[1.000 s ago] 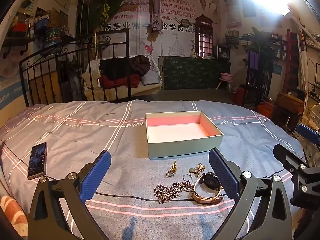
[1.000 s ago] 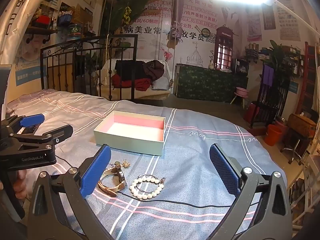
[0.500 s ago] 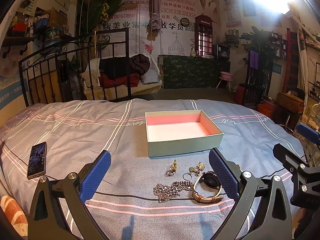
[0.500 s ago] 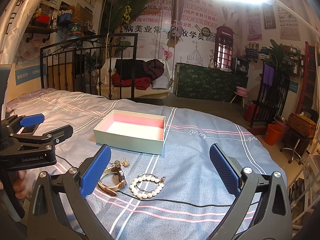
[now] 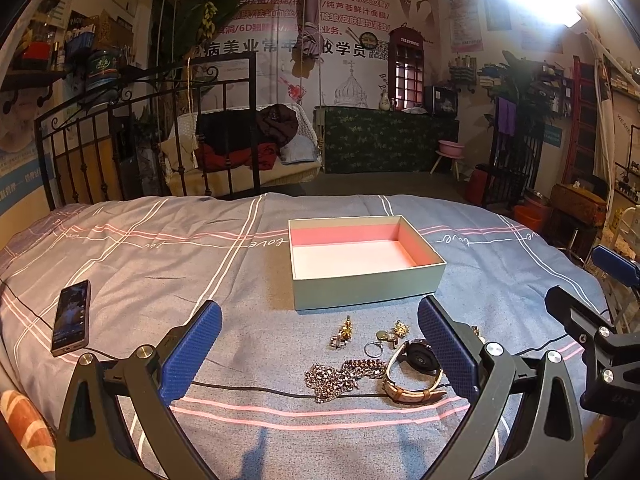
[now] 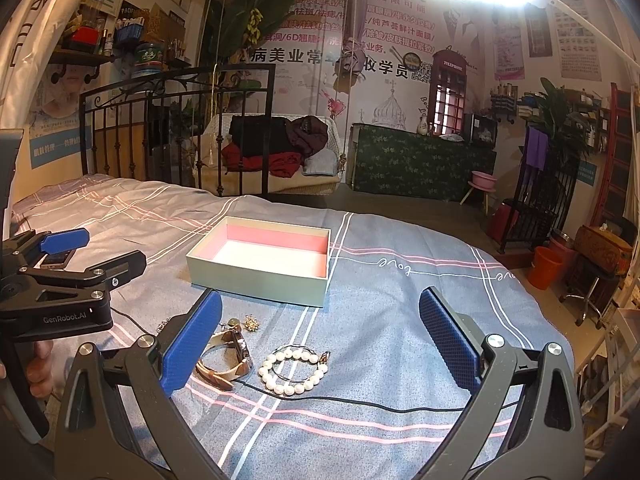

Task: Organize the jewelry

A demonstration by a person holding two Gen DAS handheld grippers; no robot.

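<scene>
The silver tangled chain point(image 5: 344, 376) lies on the bed, between the left gripper's point(image 5: 320, 344) 2 blue fingers point(image 5: 192, 348) and a bit ahead of them. Just beside it, close to the right-side finger, sits the round watch with a tan leather strap point(image 5: 414, 368). A little farther ahead are small gold earrings point(image 5: 342, 332) and a thin silver ring point(image 5: 374, 349). Past them all stands the open pale green box with a pink inside point(image 5: 364, 258), and nothing is in it.

The white pearl bracelet point(image 6: 294, 368) lies between the right gripper's point(image 6: 320, 344) blue fingers point(image 6: 448, 344), nearer the left-side one. The watch is partly hidden behind that finger.

Both pairs of fingers are wide apart and hold nothing.

Here is what could go wrong. The chain is in a heap, so a pinch may lift only 1 loop and the rest may slide out. The chain looks like it touches the watch, so one may drag the other. The earrings and ring are tiny and flat, and the soft grey striped bed cover point(image 5: 140, 264) may sink and get pinched too. A thin black cable point(image 5: 248, 386) runs under the jewelry and could snag. The 2 grippers are close, so they could bump. The phone point(image 5: 71, 317) lies well off to the left.
</scene>
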